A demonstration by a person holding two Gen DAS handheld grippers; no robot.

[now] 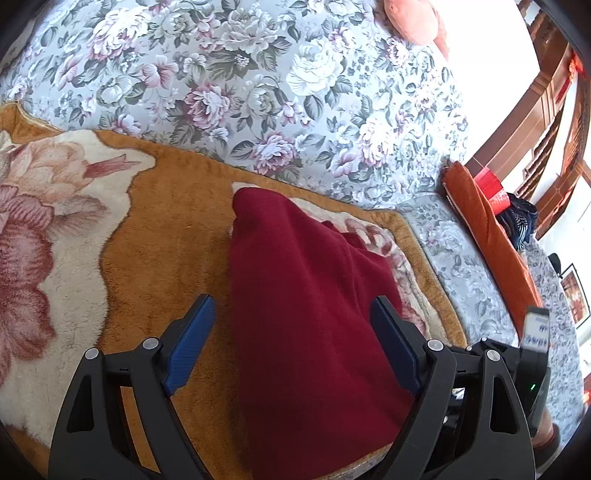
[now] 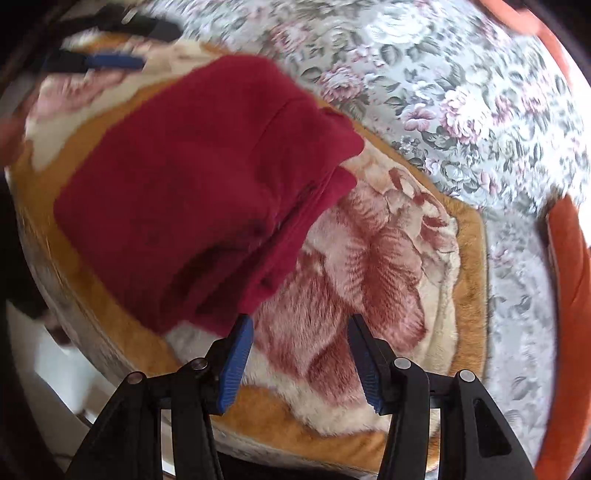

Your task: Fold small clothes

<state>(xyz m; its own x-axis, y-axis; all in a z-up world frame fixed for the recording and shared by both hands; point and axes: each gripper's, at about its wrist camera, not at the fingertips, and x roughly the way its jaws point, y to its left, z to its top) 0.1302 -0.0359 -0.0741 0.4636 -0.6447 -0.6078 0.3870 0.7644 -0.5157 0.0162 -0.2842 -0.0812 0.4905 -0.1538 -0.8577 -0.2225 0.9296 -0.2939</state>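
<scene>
A dark red fleece garment (image 1: pixel 306 314) lies folded on an orange and cream floral blanket (image 1: pixel 155 236). My left gripper (image 1: pixel 295 306) is open, its blue pads on either side of the garment's near part, above it. In the right wrist view the garment (image 2: pixel 192 192) lies in layers at the upper left. My right gripper (image 2: pixel 301 325) is open and empty, just right of the garment's near edge, over the blanket (image 2: pixel 369 258). The left gripper (image 2: pixel 110 61) shows blurred at the top left of that view.
The blanket lies on a bed with a grey floral sheet (image 1: pixel 258 74). An orange cushion (image 1: pixel 484 229) stands at the right, with dark clothes (image 1: pixel 521 218) behind it. A pink pillow (image 1: pixel 417 22) lies at the far top. The bed's near edge (image 2: pixel 74 295) drops to the floor.
</scene>
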